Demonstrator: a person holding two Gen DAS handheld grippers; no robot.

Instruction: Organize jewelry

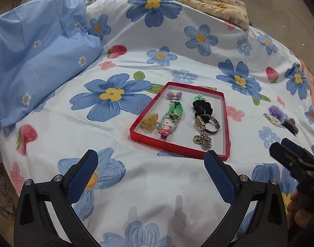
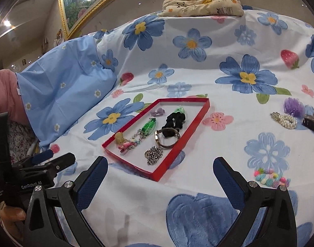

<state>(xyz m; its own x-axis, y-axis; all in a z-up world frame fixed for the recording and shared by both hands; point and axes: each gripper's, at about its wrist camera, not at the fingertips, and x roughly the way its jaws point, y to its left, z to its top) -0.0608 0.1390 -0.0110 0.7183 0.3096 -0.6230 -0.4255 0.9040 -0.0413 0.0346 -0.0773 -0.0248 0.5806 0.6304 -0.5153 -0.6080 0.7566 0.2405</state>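
A red tray [image 1: 136,123] [image 2: 206,108] lies on the flowered bedsheet. It holds a purple bow [image 1: 173,95], a green bracelet [image 1: 175,108], a yellow clip [image 1: 149,120], a beaded charm [image 1: 166,129], a black scrunchie [image 1: 202,107], a watch [image 1: 207,123] and a silver chain [image 1: 205,141]. Outside it to the right lie a pearl clip [image 2: 284,120], a purple flower clip [image 2: 293,107], a black claw clip [image 2: 312,124] and a colourful bead bracelet [image 2: 272,179]. My left gripper [image 1: 151,161] is open and empty in front of the tray. My right gripper [image 2: 160,168] is open and empty at the tray's near corner.
A light blue pillow [image 1: 37,57] lies at the left. A cream panda-print cushion [image 2: 202,2] sits at the far edge of the bed. A gold-framed picture [image 2: 91,2] hangs on the wall behind.
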